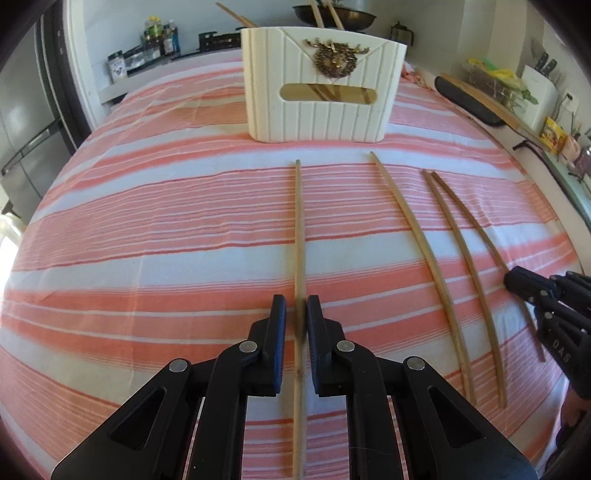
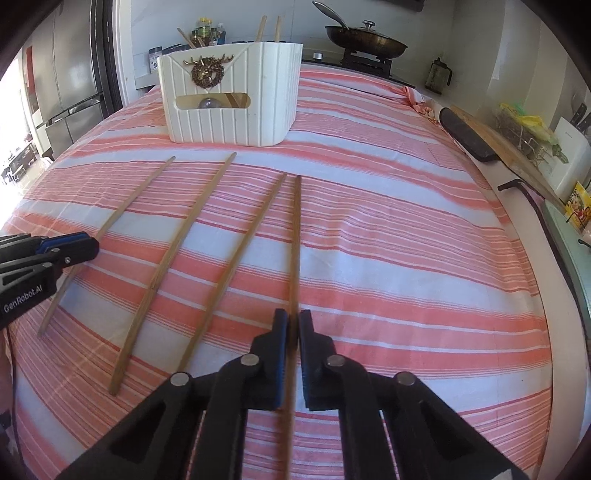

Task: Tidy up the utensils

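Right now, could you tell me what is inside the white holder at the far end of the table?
Wooden chopsticks stick out above the white holder, and its front slot shows wood and a roundish grey object. The walls hide everything else inside.

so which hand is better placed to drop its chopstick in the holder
left, probably: the left gripper holds a chopstick aimed straight at the white holder; from the right gripper the holder sits off to the left

Striped cloth-covered table (image 1: 147,229) with white basket (image 1: 321,110), four chopsticks (image 1: 413,236).
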The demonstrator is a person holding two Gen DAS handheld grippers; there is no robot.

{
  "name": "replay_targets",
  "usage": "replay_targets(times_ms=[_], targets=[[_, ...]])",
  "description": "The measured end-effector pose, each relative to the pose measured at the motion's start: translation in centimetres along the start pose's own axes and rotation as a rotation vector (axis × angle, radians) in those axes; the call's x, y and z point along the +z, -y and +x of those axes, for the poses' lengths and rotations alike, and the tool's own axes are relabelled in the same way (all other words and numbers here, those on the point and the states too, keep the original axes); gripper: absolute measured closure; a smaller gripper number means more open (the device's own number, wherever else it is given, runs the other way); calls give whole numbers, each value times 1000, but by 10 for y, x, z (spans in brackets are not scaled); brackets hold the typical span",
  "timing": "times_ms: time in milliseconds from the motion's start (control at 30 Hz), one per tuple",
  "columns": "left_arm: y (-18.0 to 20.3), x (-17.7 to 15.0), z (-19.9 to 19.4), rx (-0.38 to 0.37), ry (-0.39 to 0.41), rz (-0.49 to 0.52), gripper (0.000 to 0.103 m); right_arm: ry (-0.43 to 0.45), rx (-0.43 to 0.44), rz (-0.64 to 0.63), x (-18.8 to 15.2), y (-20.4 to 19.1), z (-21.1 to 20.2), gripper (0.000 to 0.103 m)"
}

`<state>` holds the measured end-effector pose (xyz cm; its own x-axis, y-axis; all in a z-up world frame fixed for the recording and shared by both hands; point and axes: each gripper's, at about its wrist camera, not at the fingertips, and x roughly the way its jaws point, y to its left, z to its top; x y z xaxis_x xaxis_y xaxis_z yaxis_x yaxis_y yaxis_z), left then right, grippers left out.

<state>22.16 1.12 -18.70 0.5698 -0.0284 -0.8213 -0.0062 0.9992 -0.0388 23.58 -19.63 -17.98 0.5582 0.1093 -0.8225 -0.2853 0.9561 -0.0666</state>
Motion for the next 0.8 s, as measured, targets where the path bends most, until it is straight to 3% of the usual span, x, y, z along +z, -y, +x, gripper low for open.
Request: replay_targets(times_ms=[267,333,400,467,500,700,800], targets=[[-36,-9,-7,46,-5,-69,91,-21,-119,117,-20,73,-7,97],[-41,-8,-7,52,-5,-73,86,-31,-125,124,-23,84,-9,96],[-44,-5,-5,51,-3,-76,53,-19,-110,128,-23,91,-12,91],[-46,-1,-4,63,11,-72,32,3,-85,136,-21,95,-14,49],[-45,2,-3,65,23,-62,28,20,-75,141,-19,96,-15,43],[-45,5,12,71,8,-24,18,-16,-16,118,-14,90,6,44],[-44,1,11,70,20,-23,12,27,-12,139,-20,90,5,43]])
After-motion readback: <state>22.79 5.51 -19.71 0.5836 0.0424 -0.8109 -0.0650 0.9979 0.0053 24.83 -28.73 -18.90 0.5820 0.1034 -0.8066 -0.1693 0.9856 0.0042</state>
